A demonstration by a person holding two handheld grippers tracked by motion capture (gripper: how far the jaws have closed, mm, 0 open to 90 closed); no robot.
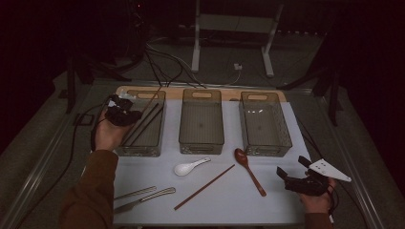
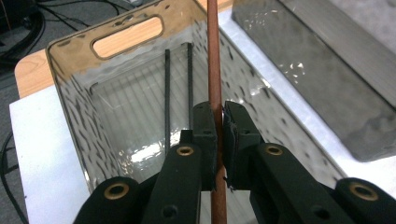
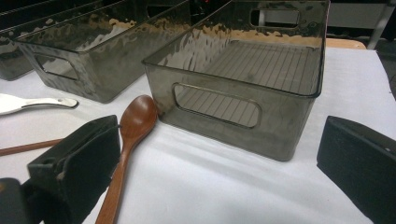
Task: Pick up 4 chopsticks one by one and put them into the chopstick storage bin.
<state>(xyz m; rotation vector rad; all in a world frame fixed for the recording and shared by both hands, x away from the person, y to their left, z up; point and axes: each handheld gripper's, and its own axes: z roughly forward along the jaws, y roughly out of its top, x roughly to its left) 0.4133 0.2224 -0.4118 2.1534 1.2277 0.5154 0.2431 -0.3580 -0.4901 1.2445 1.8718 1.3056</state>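
My left gripper (image 2: 219, 135) is clenched on a brown chopstick (image 2: 214, 60) over the left bin (image 2: 70, 70). My right gripper (image 3: 219, 163) stands released, its jaws wide apart, the wooden spoon (image 3: 133, 126) just beside one jaw.

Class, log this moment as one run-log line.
left gripper: shut on brown chopstick over left smoky plastic bin | right gripper: open, near brown wooden spoon

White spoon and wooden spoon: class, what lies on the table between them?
In the high view, a brown chopstick lies slanted between the white spoon and the wooden spoon.
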